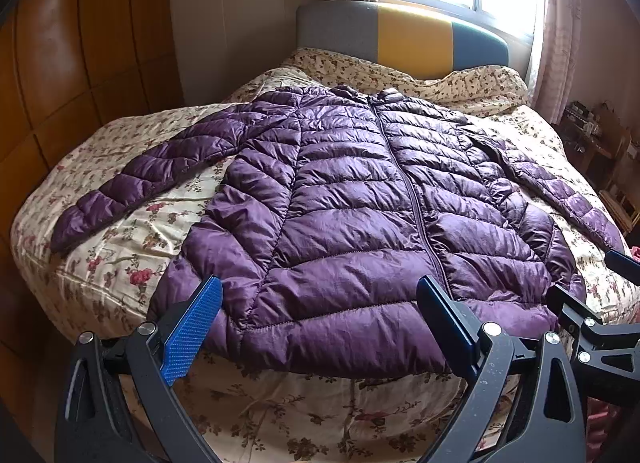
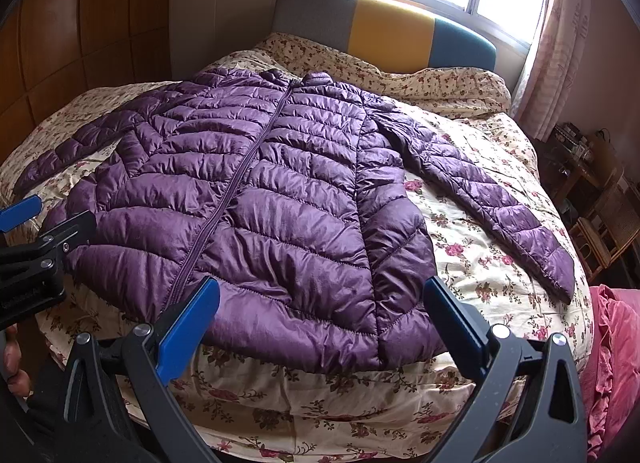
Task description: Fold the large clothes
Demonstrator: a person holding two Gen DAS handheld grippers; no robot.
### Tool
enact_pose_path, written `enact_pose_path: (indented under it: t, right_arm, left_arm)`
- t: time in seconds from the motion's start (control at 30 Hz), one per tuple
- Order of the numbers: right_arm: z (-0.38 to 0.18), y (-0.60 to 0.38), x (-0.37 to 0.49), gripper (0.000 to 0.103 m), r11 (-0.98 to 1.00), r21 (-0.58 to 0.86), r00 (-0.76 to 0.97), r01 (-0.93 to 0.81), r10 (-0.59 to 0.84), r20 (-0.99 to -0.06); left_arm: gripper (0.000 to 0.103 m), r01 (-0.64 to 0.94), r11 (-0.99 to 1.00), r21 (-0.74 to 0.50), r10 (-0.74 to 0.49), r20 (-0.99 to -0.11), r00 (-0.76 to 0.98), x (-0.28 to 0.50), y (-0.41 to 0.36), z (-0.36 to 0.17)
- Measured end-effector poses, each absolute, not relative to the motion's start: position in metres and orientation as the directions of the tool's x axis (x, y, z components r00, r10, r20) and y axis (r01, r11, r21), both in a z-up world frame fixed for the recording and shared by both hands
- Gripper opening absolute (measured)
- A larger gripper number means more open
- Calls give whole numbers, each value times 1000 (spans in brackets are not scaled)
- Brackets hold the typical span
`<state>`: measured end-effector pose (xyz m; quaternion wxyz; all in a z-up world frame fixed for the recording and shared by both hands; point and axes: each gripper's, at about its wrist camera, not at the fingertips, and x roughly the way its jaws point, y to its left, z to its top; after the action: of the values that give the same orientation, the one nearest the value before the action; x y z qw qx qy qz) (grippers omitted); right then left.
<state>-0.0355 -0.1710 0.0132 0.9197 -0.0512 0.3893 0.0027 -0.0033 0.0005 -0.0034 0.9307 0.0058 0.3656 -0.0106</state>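
Purple quilted jacket (image 1: 352, 199) zipped, spread flat, sleeves out, left tool (image 1: 320, 303) and right tool (image 2: 322, 299) both apart.

Before you: purple quilted puffer jacket (image 1: 344, 199) spread flat on the floral-quilted bed (image 1: 120, 263), collar toward the padded headboard (image 1: 400, 33), sleeves outspread.

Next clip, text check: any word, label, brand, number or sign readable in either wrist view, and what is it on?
None can be read in either view.
purple puffer jacket: no label or logo shows.
floral quilt: flower print only.
cluttered shelf at the right: items too small and blurred to tell whether they carry text.
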Motion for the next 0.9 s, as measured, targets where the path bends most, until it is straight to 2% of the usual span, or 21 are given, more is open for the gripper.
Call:
enact_pose_path:
  t: [0.9]
  right_arm:
    - [11, -177, -34, 101, 998, -60, 682, -22, -29, -731]
  left_arm:
    - [97, 20, 1000, 13, -6, -678, 735, -3, 2, 1]
